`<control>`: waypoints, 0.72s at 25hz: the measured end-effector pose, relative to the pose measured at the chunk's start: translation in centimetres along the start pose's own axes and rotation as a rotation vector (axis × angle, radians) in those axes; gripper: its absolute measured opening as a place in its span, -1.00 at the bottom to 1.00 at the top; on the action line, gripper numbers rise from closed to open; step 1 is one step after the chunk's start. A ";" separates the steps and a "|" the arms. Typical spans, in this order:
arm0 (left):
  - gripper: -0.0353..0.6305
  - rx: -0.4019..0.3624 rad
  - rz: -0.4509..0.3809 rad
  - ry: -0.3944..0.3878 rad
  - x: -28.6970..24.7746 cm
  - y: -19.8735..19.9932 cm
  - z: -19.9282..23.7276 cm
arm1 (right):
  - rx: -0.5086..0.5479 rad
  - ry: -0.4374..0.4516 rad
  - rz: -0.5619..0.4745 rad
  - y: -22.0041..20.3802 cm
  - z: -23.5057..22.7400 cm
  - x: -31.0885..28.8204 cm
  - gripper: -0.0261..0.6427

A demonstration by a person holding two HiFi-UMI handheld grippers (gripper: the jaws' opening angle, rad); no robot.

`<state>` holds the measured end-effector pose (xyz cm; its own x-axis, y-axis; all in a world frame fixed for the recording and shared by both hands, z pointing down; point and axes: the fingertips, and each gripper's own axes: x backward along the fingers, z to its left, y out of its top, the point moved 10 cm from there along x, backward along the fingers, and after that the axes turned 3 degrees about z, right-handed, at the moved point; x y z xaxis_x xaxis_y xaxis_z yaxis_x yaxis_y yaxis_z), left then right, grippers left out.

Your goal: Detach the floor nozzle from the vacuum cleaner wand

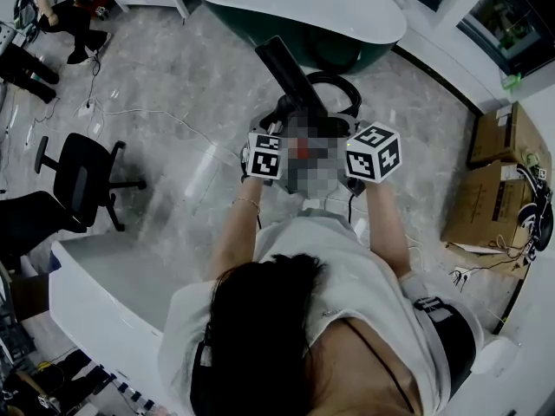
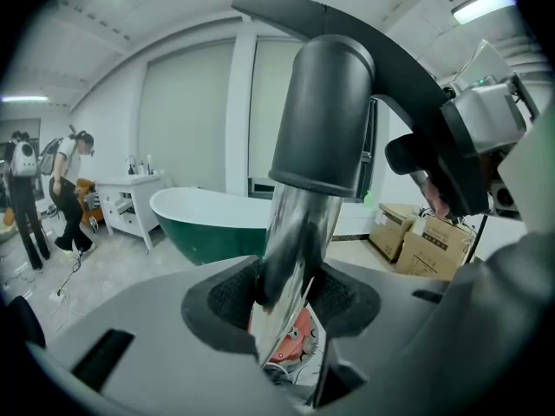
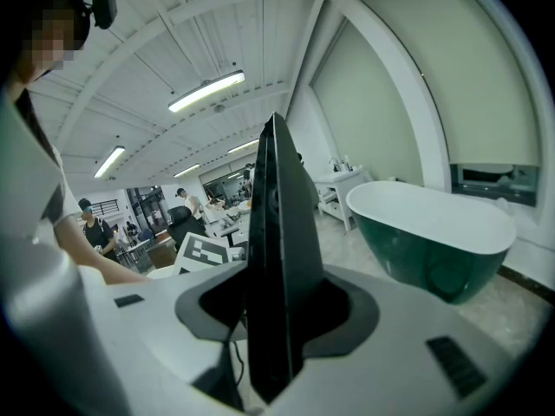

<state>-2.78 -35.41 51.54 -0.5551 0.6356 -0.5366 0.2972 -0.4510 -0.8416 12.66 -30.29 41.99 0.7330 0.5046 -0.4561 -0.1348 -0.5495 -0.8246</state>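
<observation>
The vacuum's shiny metal wand point(image 2: 290, 232) rises between the pads of my left gripper point(image 2: 290, 300), which is shut on it just below its dark collar point(image 2: 325, 111). The dark floor nozzle point(image 2: 347, 33) arcs across the top of the left gripper view toward my right gripper point(image 2: 486, 120). In the right gripper view the floor nozzle point(image 3: 279, 250) shows edge-on as a thin black blade, with my right gripper point(image 3: 273, 312) shut on it. From the head view, the nozzle point(image 1: 290, 72) sticks out beyond both marker cubes; the jaws themselves are hidden.
A white-rimmed green bathtub point(image 1: 260, 29) stands just beyond the nozzle. A black office chair point(image 1: 82, 176) is at the left, cardboard boxes point(image 1: 499, 172) at the right, a white counter point(image 1: 95, 293) near my left. Cables point(image 1: 130, 111) trail across the floor. A person point(image 1: 69, 16) is far left.
</observation>
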 end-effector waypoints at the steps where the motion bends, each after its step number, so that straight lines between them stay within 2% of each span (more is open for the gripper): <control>1: -0.41 -0.002 -0.004 0.003 0.0 0.0 0.0 | 0.002 -0.002 -0.006 -0.1 0.0 0.0 -0.36; 10: -0.41 0.016 -0.014 -0.013 0.2 -0.1 -0.1 | -0.029 0.022 -0.008 -0.1 0.1 0.4 -0.38; 18: -0.41 0.023 -0.014 -0.017 0.1 -0.1 -0.1 | -0.045 0.006 -0.029 -0.3 0.3 0.4 -0.38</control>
<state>-2.78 -35.21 51.60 -0.5722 0.6312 -0.5235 0.2714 -0.4567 -0.8472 12.80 -29.68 41.94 0.7401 0.5169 -0.4302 -0.0833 -0.5643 -0.8214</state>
